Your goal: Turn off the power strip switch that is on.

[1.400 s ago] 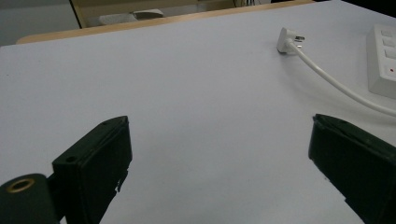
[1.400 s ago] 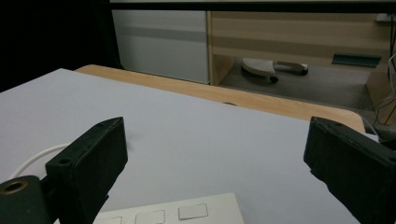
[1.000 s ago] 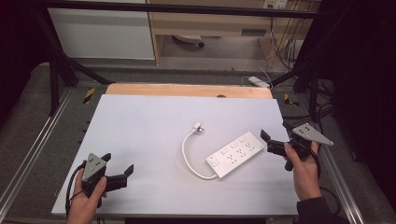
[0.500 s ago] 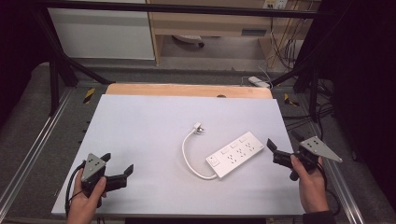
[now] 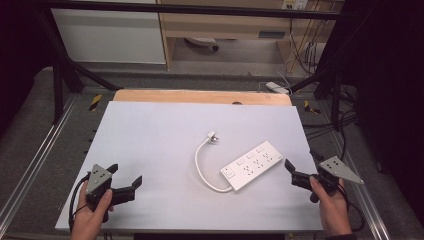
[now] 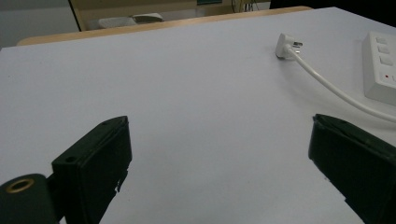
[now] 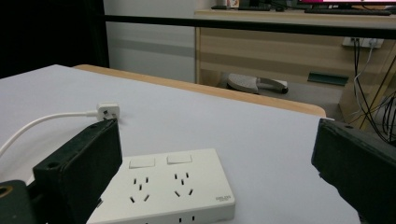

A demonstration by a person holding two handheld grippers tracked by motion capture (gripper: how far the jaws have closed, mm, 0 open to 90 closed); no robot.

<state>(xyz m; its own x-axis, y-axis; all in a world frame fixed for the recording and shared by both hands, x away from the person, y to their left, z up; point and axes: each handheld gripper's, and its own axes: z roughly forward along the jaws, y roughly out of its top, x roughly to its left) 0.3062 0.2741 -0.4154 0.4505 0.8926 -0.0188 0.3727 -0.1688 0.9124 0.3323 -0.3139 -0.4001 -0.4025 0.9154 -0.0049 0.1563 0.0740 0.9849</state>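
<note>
Two wide-open, empty tools; power strip [image 5: 251, 165] diagonal, cable end toward near-left.

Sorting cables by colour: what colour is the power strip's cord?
White, like the power strip itself; the cord shows best in the high view.

Power strip [image 6: 380, 65] cut off at edge; switch labels probably unreadable.

Left hand-held gripper [image 6: 219, 163] jaws wide apart, nothing between, low over the white table [image 6: 187, 84]. Plug [image 6: 286, 45] lies far right, its cord [image 6: 336, 91] running to the power strip [image 6: 380, 65] at the edge.
</note>
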